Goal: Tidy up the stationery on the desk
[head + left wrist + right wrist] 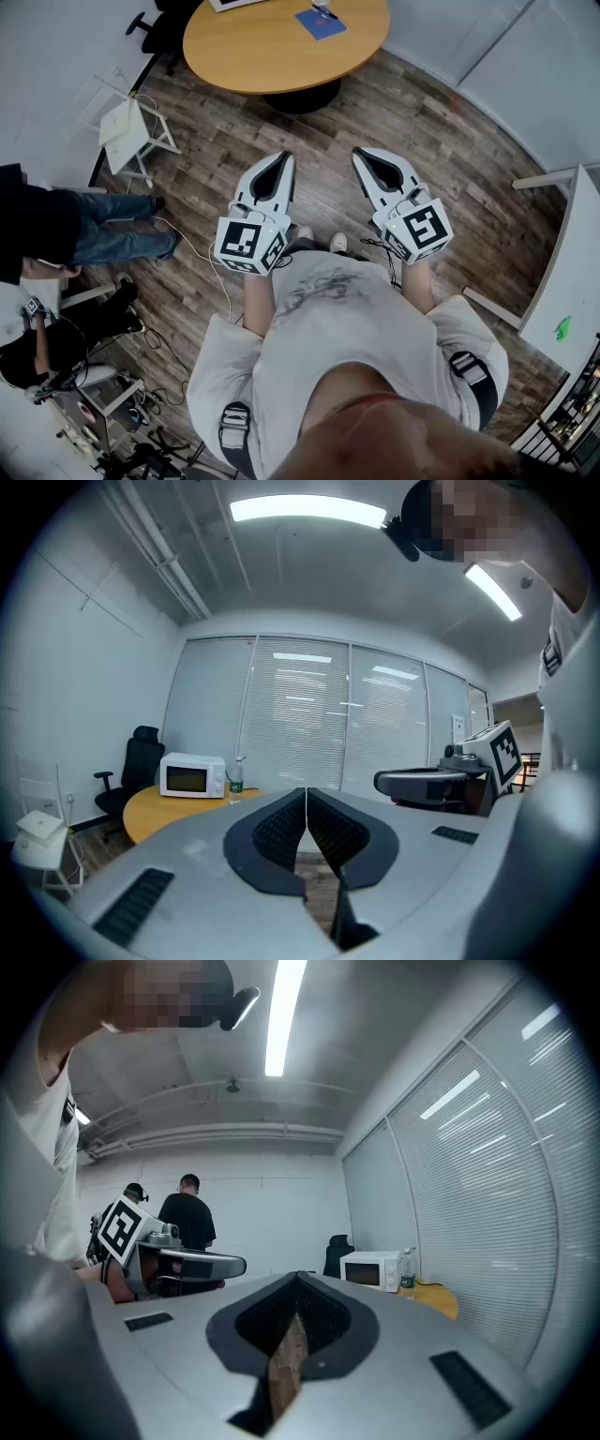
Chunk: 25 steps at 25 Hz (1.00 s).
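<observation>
A round wooden table stands ahead of me with a blue booklet lying on it. Both grippers hang in front of my chest over the wooden floor, well short of the table. My left gripper is shut, its jaws meeting at the tip with nothing between them. My right gripper is likewise shut and empty. In the left gripper view a white microwave and a bottle stand on the table.
A white folding stand sits on the floor at left, beside a person in jeans. A white desk with a small green item lies at right. A black office chair stands by the table. A cable trails on the floor.
</observation>
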Tool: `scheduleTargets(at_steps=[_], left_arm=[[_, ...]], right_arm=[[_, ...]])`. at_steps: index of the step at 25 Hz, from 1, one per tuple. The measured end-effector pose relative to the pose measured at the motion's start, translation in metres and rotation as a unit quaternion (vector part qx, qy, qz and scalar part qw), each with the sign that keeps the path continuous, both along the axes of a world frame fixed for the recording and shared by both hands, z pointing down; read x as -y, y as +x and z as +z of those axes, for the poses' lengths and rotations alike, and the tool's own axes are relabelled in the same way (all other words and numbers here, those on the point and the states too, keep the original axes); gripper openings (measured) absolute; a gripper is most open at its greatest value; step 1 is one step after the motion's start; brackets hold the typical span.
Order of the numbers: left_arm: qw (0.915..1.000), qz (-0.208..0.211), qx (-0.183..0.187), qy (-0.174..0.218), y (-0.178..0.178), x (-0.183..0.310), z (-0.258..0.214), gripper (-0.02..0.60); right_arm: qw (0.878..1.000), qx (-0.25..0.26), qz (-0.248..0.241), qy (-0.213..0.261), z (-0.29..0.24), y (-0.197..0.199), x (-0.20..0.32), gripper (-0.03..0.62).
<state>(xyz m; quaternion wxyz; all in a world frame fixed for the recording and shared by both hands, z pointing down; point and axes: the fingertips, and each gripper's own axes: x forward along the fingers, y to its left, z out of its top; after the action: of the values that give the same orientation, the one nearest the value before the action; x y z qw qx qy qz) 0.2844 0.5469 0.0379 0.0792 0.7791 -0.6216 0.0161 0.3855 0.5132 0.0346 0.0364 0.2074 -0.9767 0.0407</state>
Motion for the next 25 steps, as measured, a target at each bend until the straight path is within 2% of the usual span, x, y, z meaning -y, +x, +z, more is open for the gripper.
scheduleTargets(at_steps=[13, 19, 25], left_arm=[[0.9998, -0.015, -0.014, -0.004, -0.013, -0.009, 0.01, 0.014], [0.9997, -0.013, -0.02, -0.004, -0.032, 0.004, 0.011, 0.014], [0.9995, -0.001, -0.028, 0.012, -0.066, 0.033, 0.012, 0.014]], right_arm=[[0.999, -0.03, -0.016, 0.014, 0.012, -0.015, -0.003, 0.063], [0.999, -0.045, -0.019, 0.012, 0.012, -0.034, 0.01, 0.063], [0.998, -0.054, 0.0, 0.019, 0.014, -0.063, 0.035, 0.063]])
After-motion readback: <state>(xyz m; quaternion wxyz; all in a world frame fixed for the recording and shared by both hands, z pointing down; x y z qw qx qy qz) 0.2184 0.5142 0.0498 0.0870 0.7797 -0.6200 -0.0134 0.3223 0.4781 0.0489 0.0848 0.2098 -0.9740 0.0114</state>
